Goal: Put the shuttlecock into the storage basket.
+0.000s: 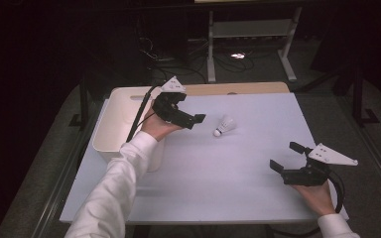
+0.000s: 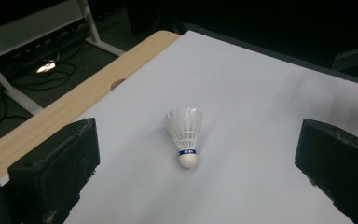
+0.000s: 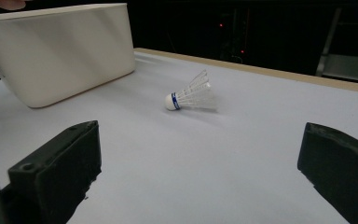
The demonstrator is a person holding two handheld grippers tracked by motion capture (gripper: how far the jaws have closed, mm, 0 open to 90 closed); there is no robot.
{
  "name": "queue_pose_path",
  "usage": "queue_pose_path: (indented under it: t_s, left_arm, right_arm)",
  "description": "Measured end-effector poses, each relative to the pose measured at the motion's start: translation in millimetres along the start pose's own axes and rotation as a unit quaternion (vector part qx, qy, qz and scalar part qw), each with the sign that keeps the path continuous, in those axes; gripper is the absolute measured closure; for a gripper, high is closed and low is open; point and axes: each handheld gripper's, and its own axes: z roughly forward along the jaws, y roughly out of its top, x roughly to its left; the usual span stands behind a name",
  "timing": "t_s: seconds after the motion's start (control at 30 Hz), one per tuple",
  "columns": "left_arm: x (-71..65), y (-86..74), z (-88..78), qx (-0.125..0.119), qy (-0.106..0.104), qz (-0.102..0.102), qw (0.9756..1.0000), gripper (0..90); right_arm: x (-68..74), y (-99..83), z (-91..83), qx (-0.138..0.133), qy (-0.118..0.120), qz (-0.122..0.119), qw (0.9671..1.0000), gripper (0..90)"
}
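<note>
Shuttlecock (image 1: 224, 125) lying loose on the worktop (image 1: 218, 173), untouched by either gripper.

It lies on its side near the worktop's middle, cork toward the person. Left gripper (image 1: 196, 119) hovers just beside it, fingers apart; one finger appears hidden in the high view. Right gripper (image 1: 286, 157) is well apart, fingers spread. White bin (image 1: 111, 126) stands at the left.

Count: 1 shuttlecock (image 1: 224, 126), white feathers, blue band at the cork. 1 white plastic bin (image 1: 114, 124). 1 worktop (image 1: 228, 173) with a pale sheet over it. 2 handheld claws: left claw (image 1: 197, 120), right claw (image 1: 287, 155).
</note>
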Motion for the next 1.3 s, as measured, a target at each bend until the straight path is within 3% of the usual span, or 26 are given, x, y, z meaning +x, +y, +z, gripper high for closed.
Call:
queue_pose_path:
  t_s: [0.1,0.4,0.63,0.87,1.07,1.3]
  left_arm:
    - [-1.2,-0.1,5.5,0.005,-0.001,0.008,1.0000,0.0]
    - [-5.1,1.4,21.6,0.015,-0.014,0.006,0.9998,0.0]
    - [-3.2,-2.1,35.1,0.037,-0.012,0.007,0.9992,0.0]
    - [0.5,-2.2,41.0,0.041,-0.012,0.002,0.9991,0.0]
    - [-4.2,-0.2,49.1,0.037,-0.019,0.001,0.9991,0.0]
    - [-6.7,0.4,62.4,0.050,-0.025,0.003,0.9984,0.0]
  right_arm:
    - [-0.2,0.0,-0.2,0.000,0.000,0.000,1.0000,0.0]
    - [-1.0,0.2,-1.4,-0.003,-0.001,-0.001,1.0000,0.0]
    - [-0.5,0.1,-2.1,-0.002,0.001,-0.002,1.0000,0.0]
    - [-0.7,0.0,-2.0,-0.003,0.001,-0.001,1.0000,0.0]
    - [-0.3,0.0,-1.9,-0.002,0.002,-0.001,1.0000,0.0]
    - [0.2,-0.2,-1.7,0.000,0.002,-0.003,1.0000,0.0]
